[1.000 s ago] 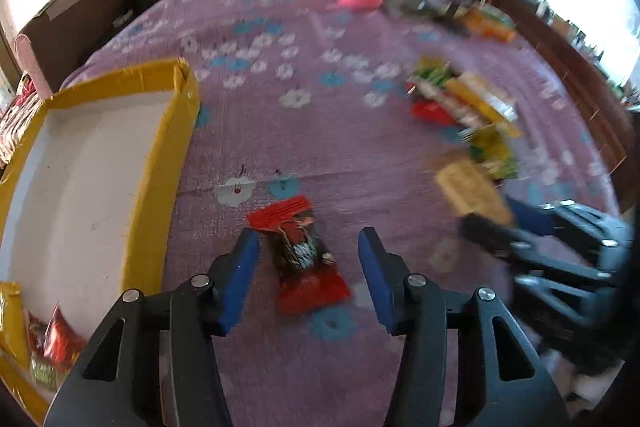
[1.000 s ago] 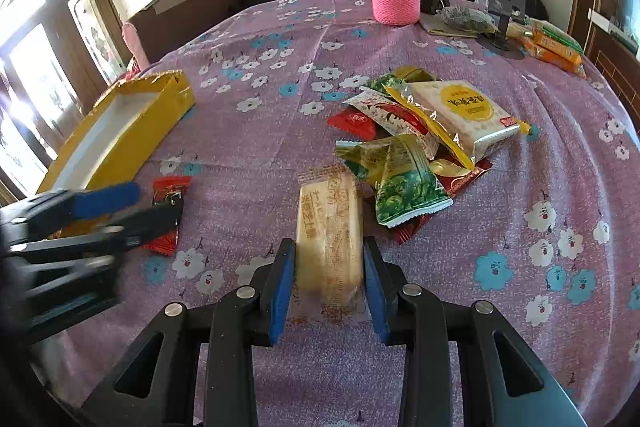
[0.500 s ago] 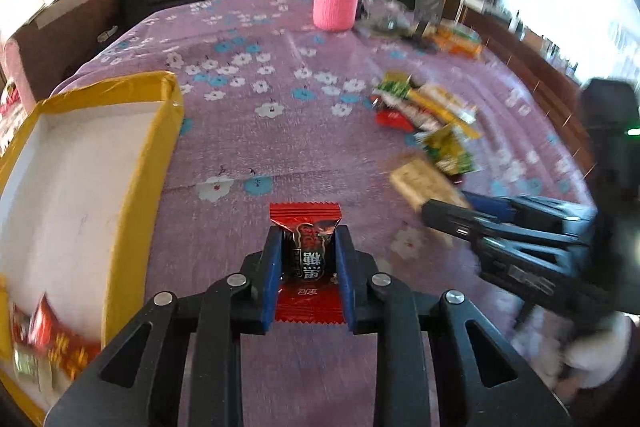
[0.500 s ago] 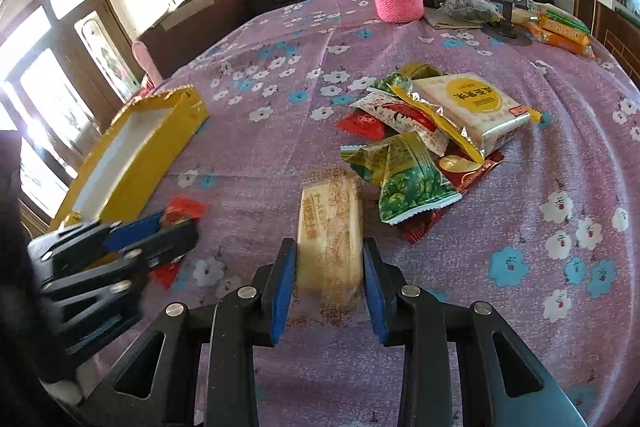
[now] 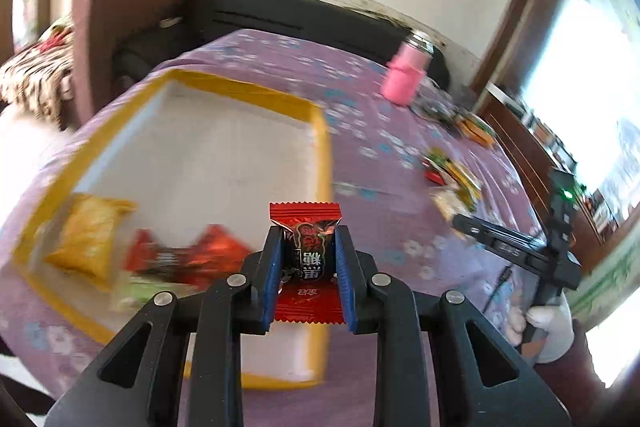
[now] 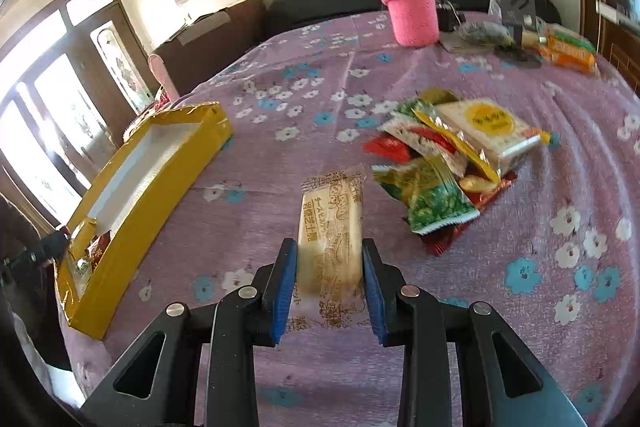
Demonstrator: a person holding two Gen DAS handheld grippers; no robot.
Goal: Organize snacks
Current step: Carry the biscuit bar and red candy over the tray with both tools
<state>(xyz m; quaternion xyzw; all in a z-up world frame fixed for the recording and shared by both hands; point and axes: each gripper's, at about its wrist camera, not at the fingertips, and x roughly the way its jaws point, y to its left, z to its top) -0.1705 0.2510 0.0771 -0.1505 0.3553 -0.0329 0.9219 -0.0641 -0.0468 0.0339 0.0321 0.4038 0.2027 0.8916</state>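
Note:
My left gripper [image 5: 306, 247] is shut on a red and black candy [image 5: 307, 251] and holds it in the air over the near right part of the yellow box [image 5: 324, 163]. In the box lie a yellow snack bag [image 5: 90, 237] and red candies [image 5: 188, 259]. My right gripper [image 6: 330, 259] is shut on a beige cracker pack [image 6: 331, 227] and holds it above the purple flowered cloth [image 6: 280, 187]. The yellow box [image 6: 160, 187] is to its left. A pile of snack packs [image 6: 448, 155] lies to its right.
A pink bottle [image 6: 410, 11] stands at the far side of the table, with more snacks and a dark stand [image 6: 516, 7] at the far right. A brown chair [image 5: 120, 39] is beyond the box. The right gripper also shows in the left wrist view [image 5: 516, 247].
My left gripper closed on the red candy, lifted it off the cloth and carried it left over the yellow box. My right gripper stayed shut on the cracker pack and rose slightly.

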